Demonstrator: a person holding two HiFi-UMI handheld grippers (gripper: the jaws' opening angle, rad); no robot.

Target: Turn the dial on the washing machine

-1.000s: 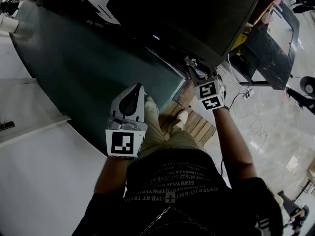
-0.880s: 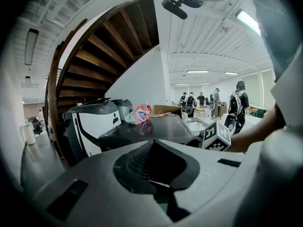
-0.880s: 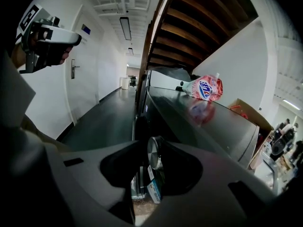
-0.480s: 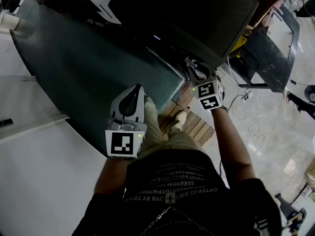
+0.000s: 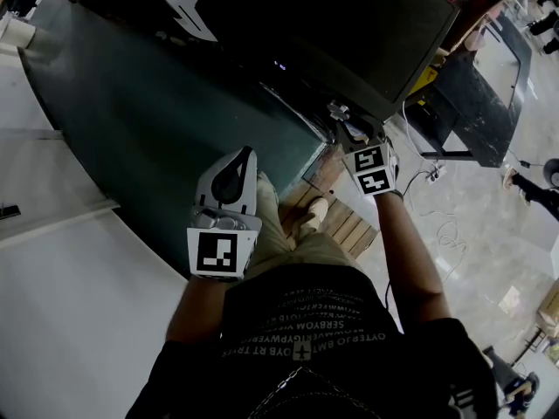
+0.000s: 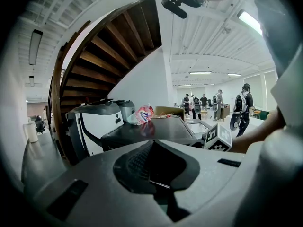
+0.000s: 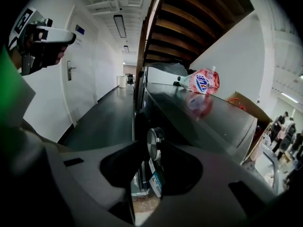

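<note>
The right gripper [image 7: 152,150] looks clenched on the silver dial [image 7: 154,144], which sits between its jaws on the front of the washing machine [image 7: 203,122]. How far the dial has been turned cannot be read. The left gripper [image 6: 152,144] is closed on nothing.

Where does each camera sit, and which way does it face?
Head view: on the person's head, facing steeply down at the washing machine; torso, arms, left hand-held gripper, right hand-held gripper show.
Left gripper view: on that hand-held gripper, along shut jaws towards the washing machine; right forearm shows.
Right gripper view: on that hand-held gripper, along jaws closed on the dial; left hand-held gripper shows.
Shared: both gripper views show the pink pouch atop the washing machine.
</note>
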